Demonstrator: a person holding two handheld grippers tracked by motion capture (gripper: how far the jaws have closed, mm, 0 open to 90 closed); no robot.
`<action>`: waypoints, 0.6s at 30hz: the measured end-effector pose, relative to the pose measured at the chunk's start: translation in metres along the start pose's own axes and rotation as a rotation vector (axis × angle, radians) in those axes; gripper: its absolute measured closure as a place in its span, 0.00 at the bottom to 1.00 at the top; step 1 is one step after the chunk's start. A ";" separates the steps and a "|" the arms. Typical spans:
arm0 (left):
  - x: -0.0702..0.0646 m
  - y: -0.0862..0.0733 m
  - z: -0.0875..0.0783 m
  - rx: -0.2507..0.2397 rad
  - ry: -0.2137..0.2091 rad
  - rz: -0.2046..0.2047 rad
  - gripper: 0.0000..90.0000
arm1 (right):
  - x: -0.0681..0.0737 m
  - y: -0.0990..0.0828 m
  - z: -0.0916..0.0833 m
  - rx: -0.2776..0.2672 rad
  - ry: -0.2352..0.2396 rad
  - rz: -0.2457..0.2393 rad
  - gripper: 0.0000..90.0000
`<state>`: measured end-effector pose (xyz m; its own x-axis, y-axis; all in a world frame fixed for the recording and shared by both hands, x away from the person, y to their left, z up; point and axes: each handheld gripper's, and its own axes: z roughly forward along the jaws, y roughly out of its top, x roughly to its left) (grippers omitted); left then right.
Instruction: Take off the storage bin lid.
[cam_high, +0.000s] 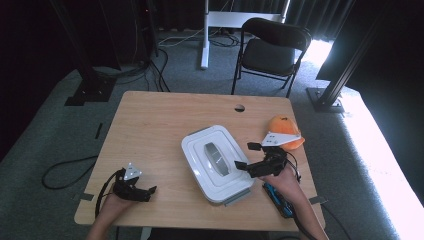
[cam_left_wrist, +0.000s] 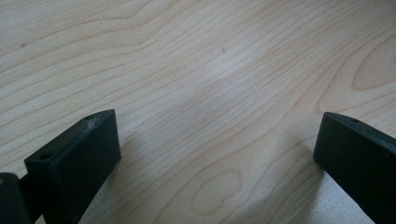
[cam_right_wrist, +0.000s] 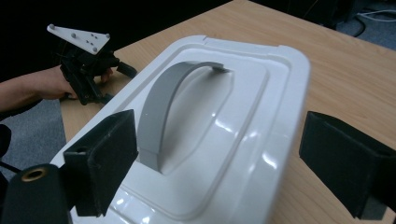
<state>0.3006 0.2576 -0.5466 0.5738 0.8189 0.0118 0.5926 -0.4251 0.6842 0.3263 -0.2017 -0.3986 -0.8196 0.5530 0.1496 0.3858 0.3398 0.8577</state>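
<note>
White box (cam_right_wrist: 243, 116) lies just ahead of right gripper's (cam_right_wrist: 219, 163) wide-apart jaws.

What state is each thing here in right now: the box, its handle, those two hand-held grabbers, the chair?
White box: lid on, lying flat on the table.
Grey handle: arched over the lid's recess, ungripped.
Right gripper: fingers open, at the box's right edge.
Left gripper: fingers open, holding nothing, low over bare wood.
Folding chair: unfolded, unoccupied.
Orange cap: resting on the table behind the right gripper.
</note>
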 end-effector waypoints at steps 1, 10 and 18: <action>0.000 0.000 0.000 0.001 0.000 0.001 0.01 | 0.002 0.001 0.003 0.003 0.004 -0.002 0.12; 0.000 0.000 0.000 0.001 0.000 0.001 0.01 | 0.018 0.003 0.029 0.041 0.047 0.005 0.12; 0.000 0.000 0.000 0.000 -0.001 0.002 0.01 | 0.026 0.005 0.046 0.093 0.031 0.018 0.15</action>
<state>0.3006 0.2578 -0.5466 0.5753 0.8178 0.0121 0.5918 -0.4264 0.6840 0.3267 -0.1506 -0.4134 -0.8247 0.5359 0.1808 0.4366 0.3999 0.8059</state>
